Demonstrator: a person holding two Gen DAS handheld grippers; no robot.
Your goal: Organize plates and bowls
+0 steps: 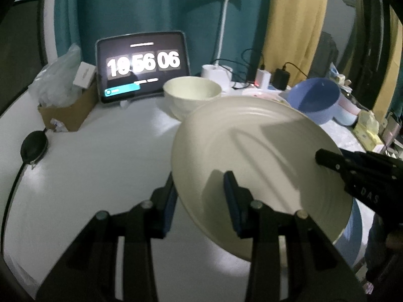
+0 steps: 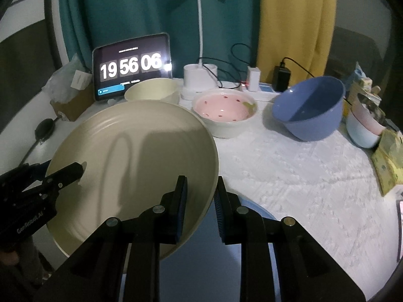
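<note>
A large cream plate (image 1: 252, 151) (image 2: 136, 151) hangs tilted above the white table, held at two sides of its rim. My left gripper (image 1: 201, 196) is shut on the near-left rim, one pad on top and one beneath. My right gripper (image 2: 201, 201) is shut on the plate's right rim; one of its fingers (image 1: 325, 158) shows on the plate in the left wrist view. A left finger (image 2: 75, 171) shows on the plate's left edge in the right wrist view. A light blue plate (image 2: 254, 211) lies on the table under the cream one.
At the back stand a cream bowl (image 2: 151, 90), a pink spotted bowl (image 2: 224, 108) and a tilted blue bowl (image 2: 309, 108). Stacked pale bowls (image 2: 362, 128) sit far right. A tablet clock (image 1: 141, 68), a lamp base (image 2: 199, 78), chargers and a cardboard box (image 1: 68, 113) line the rear edge.
</note>
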